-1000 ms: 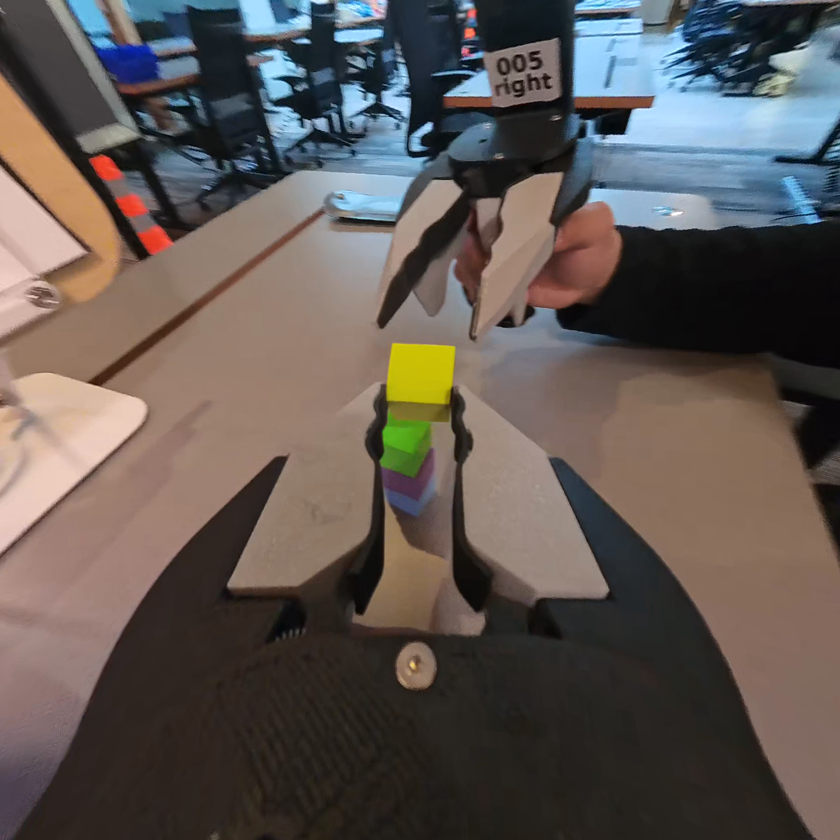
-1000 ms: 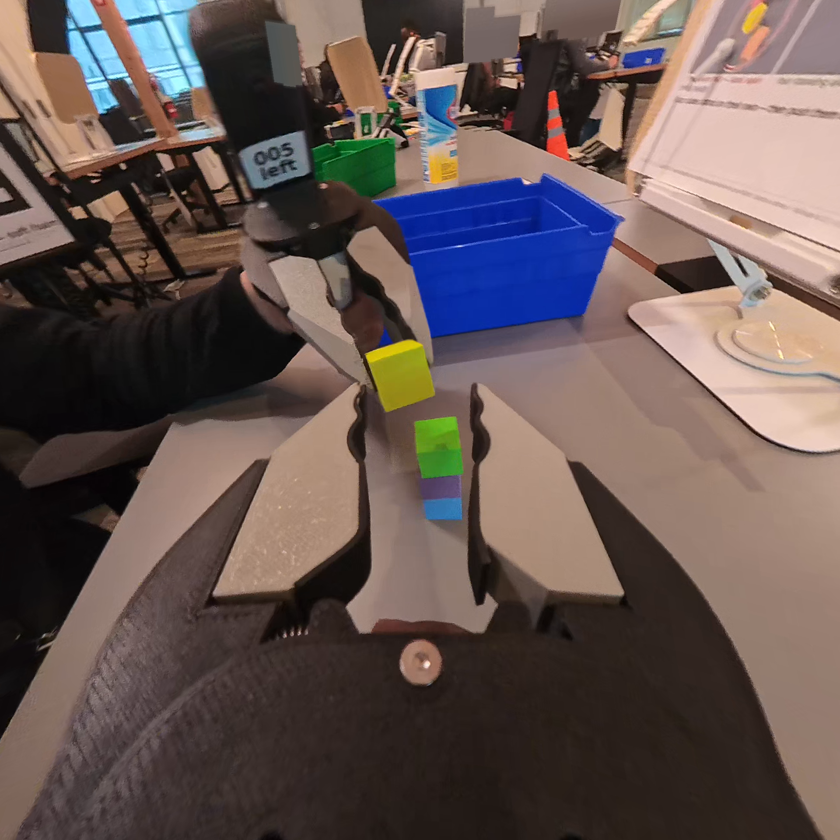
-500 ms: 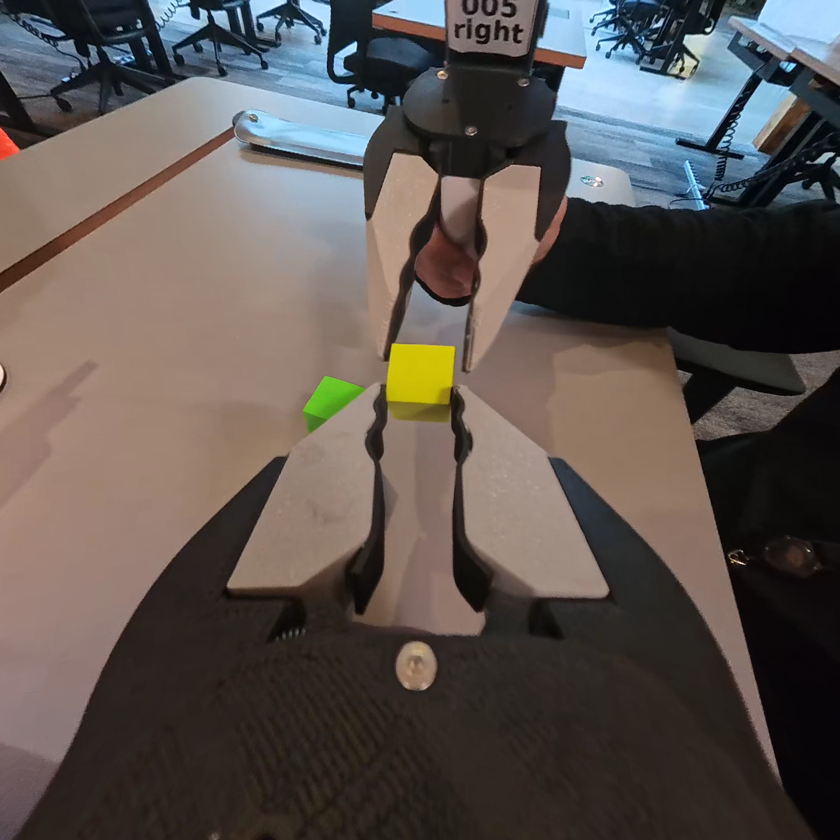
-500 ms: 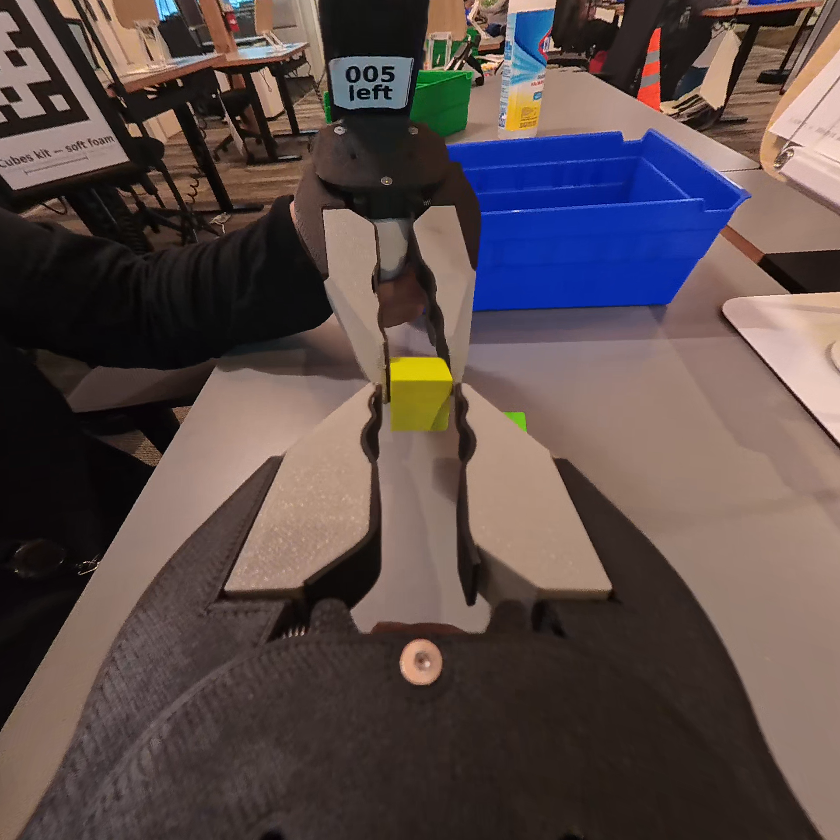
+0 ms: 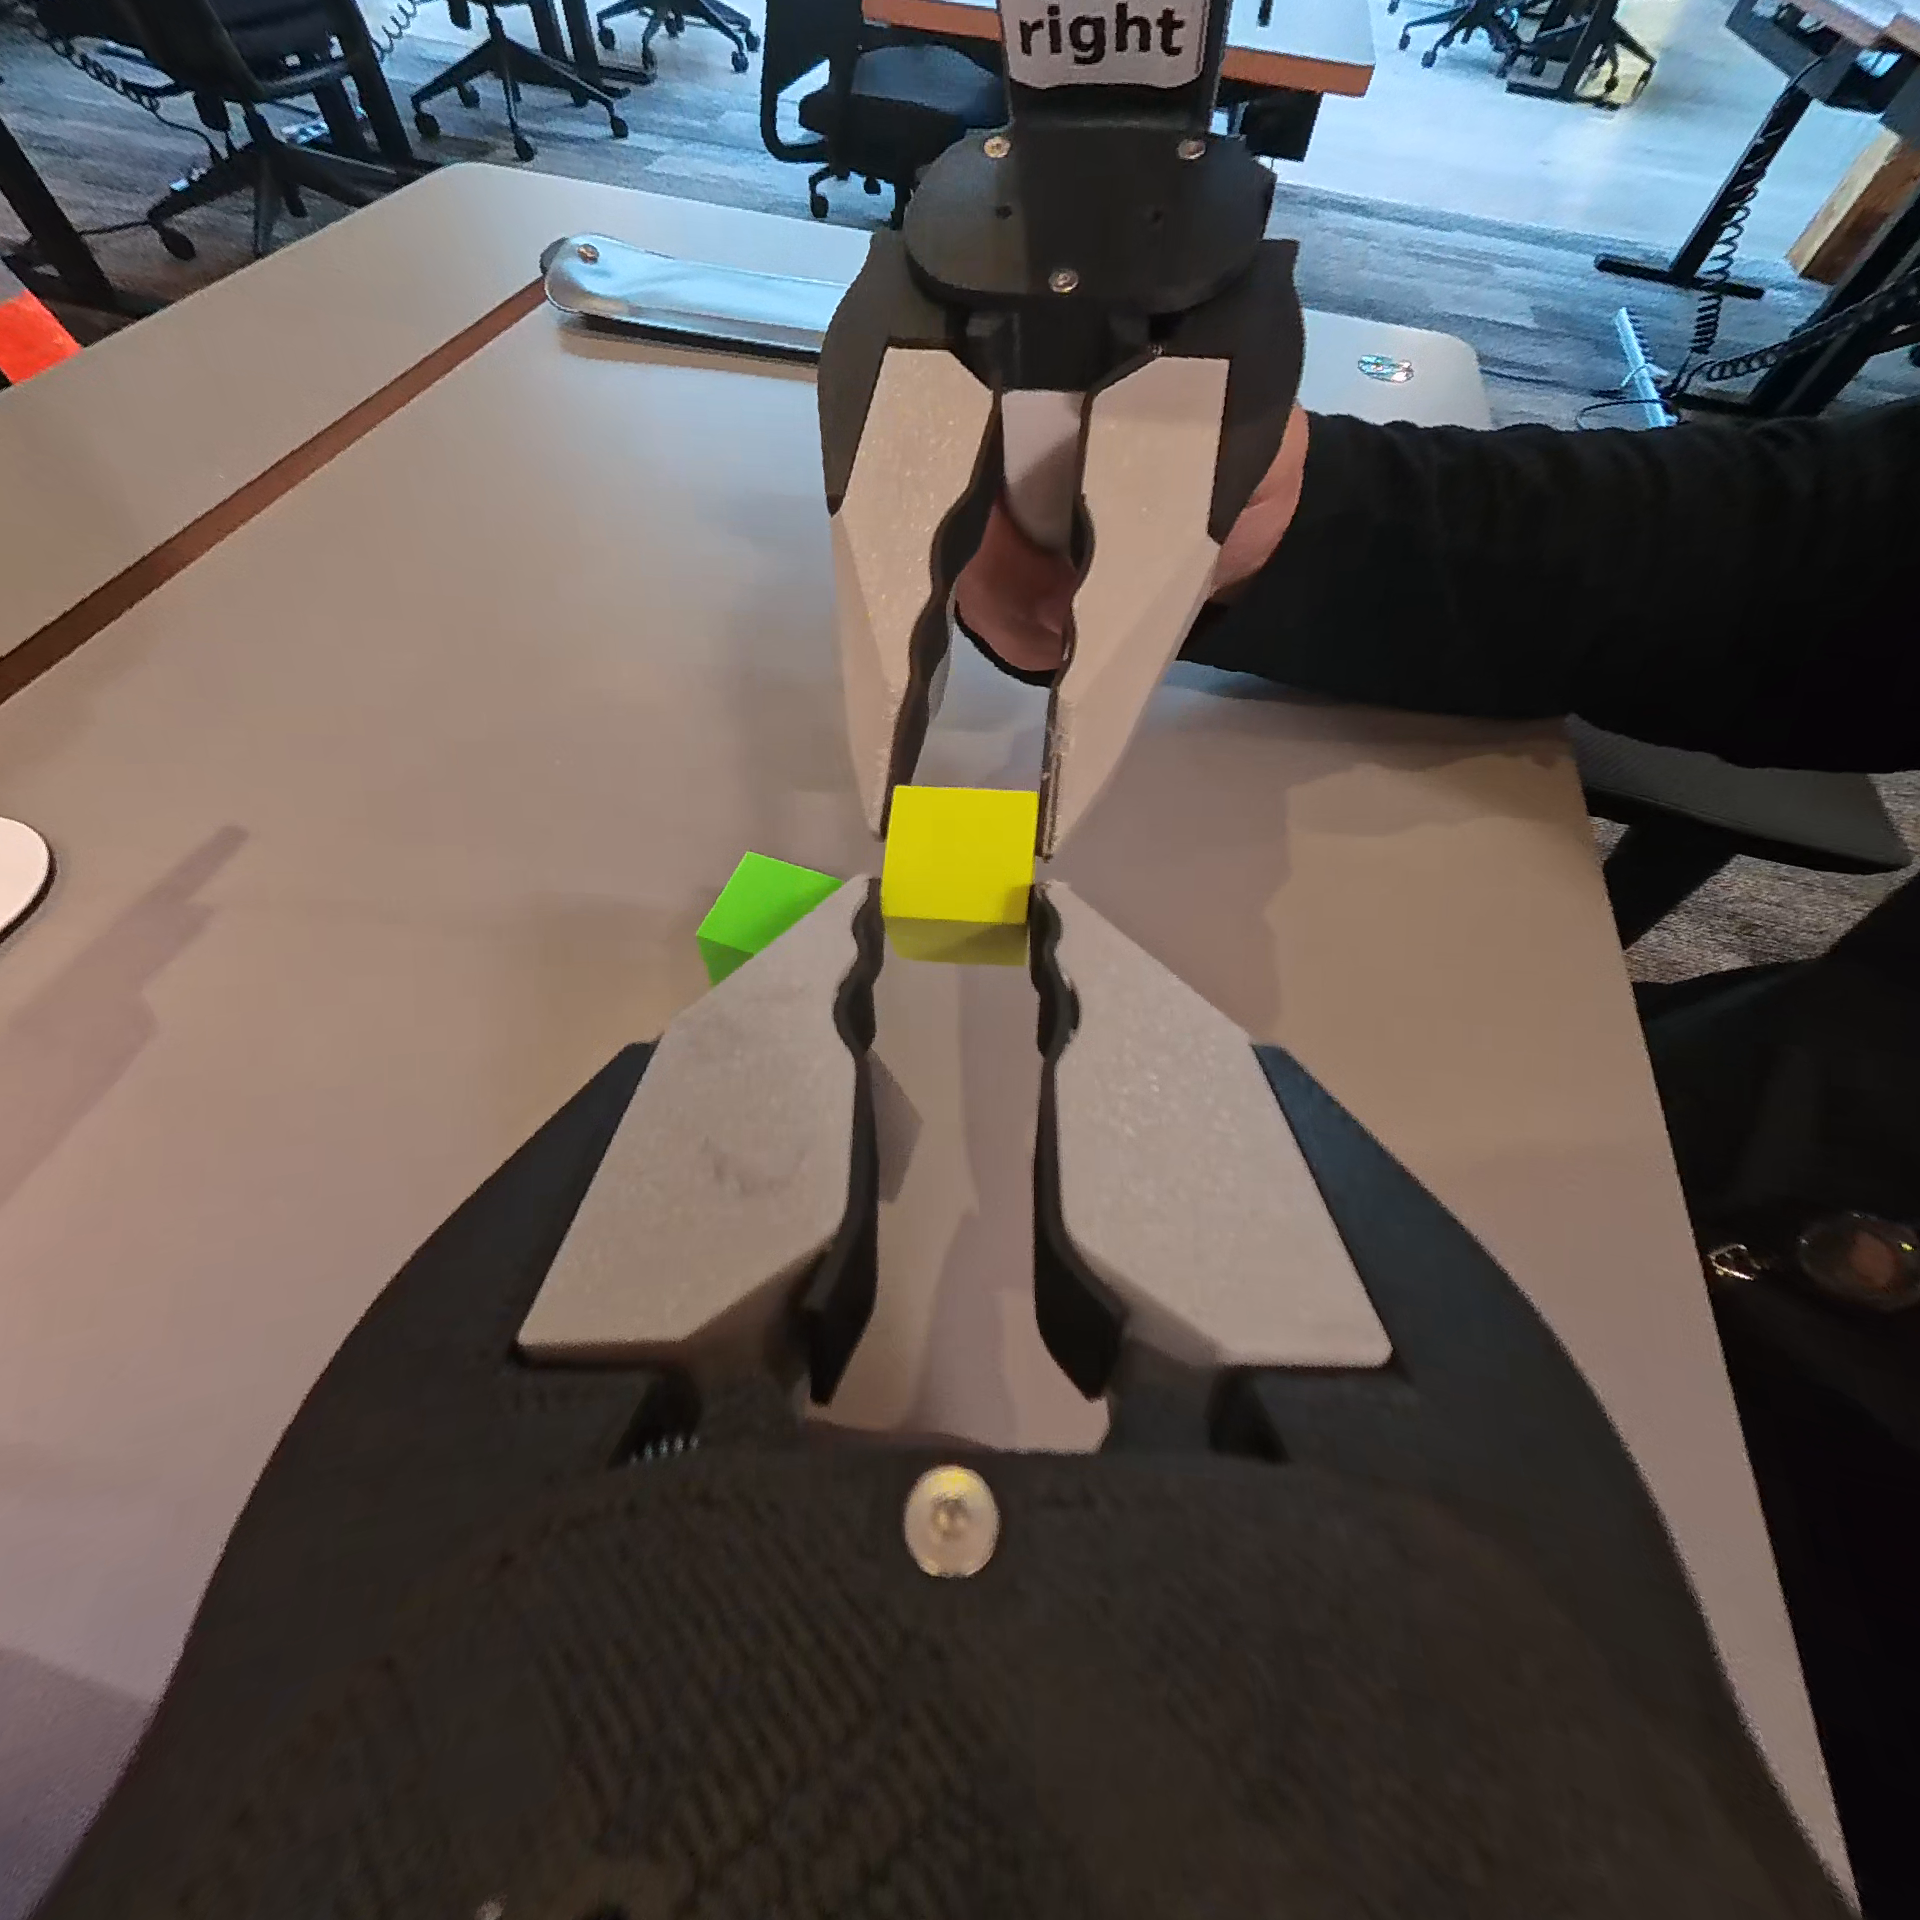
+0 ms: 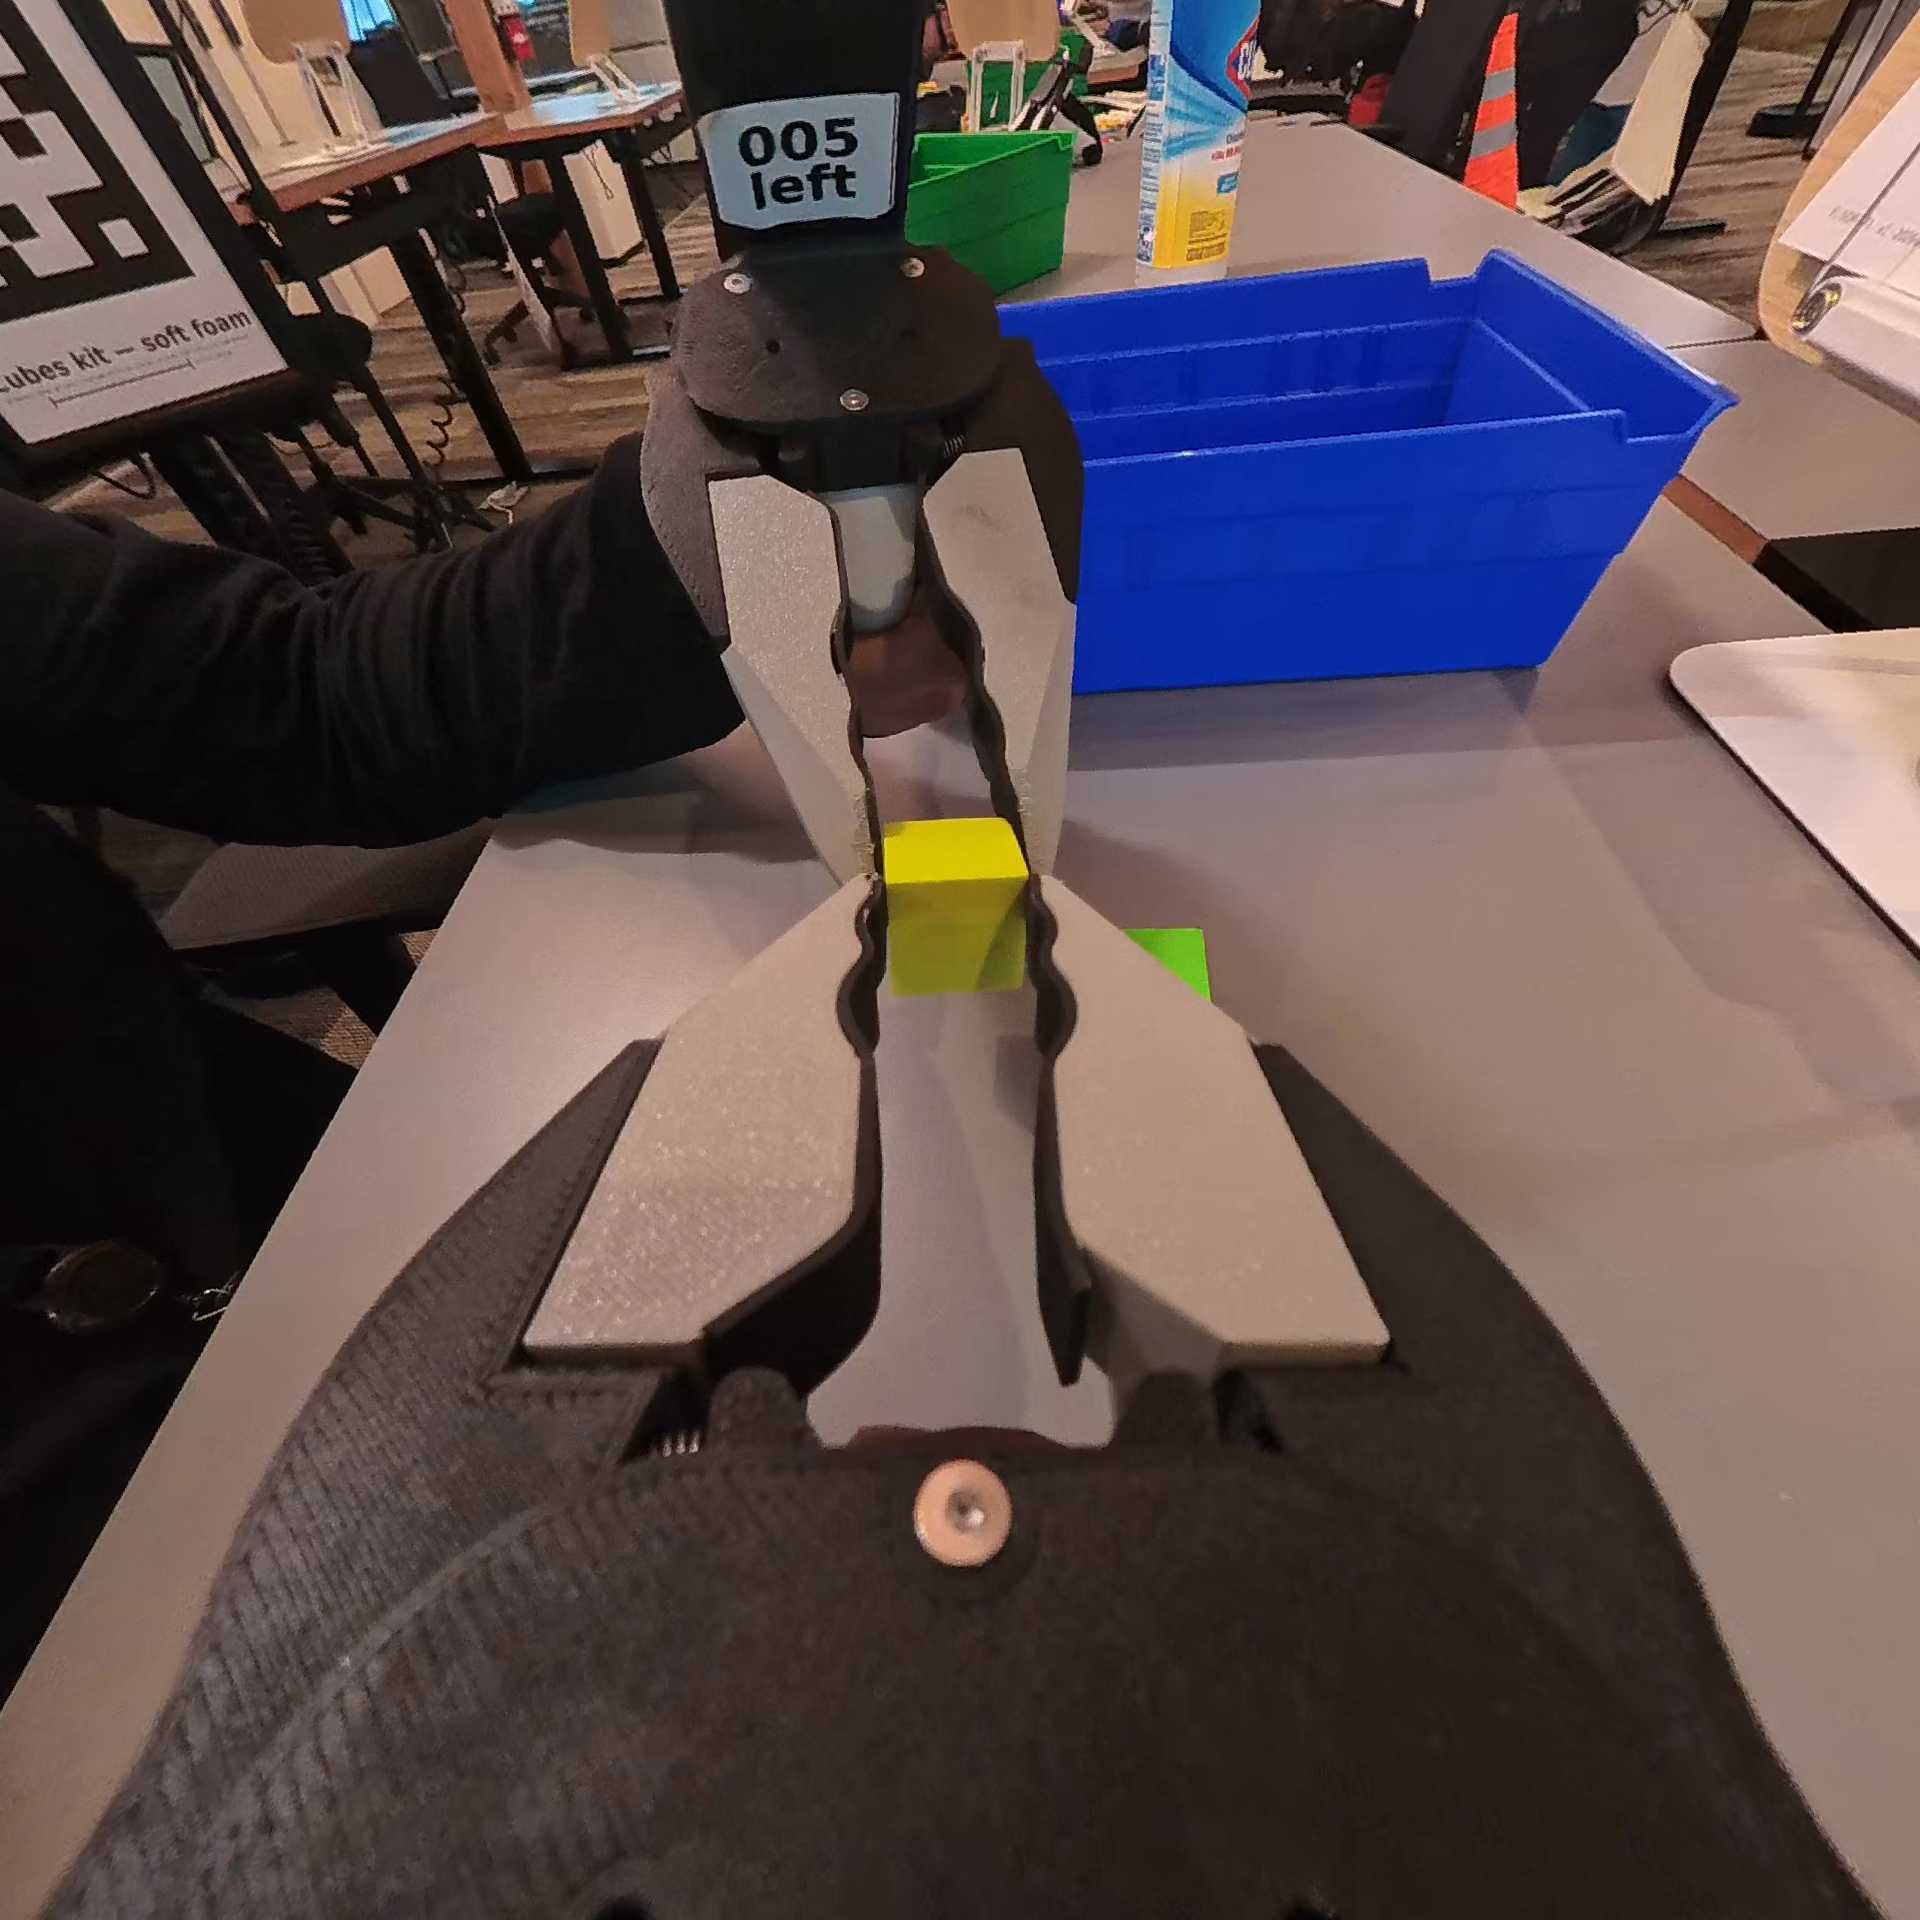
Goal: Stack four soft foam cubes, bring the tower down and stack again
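Together, left gripper [image 5: 956,902] and right gripper [image 6: 954,902] both clamped on yellow cube [image 5: 958,868], green cube [image 5: 764,906] just beside.

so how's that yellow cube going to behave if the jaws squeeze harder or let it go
The yellow cube is soft foam by the task, so it would probably dent rather than crack. Its flat faces suggest it sits rather than rolls, like the green cube resting on the table. It probably weighs little.
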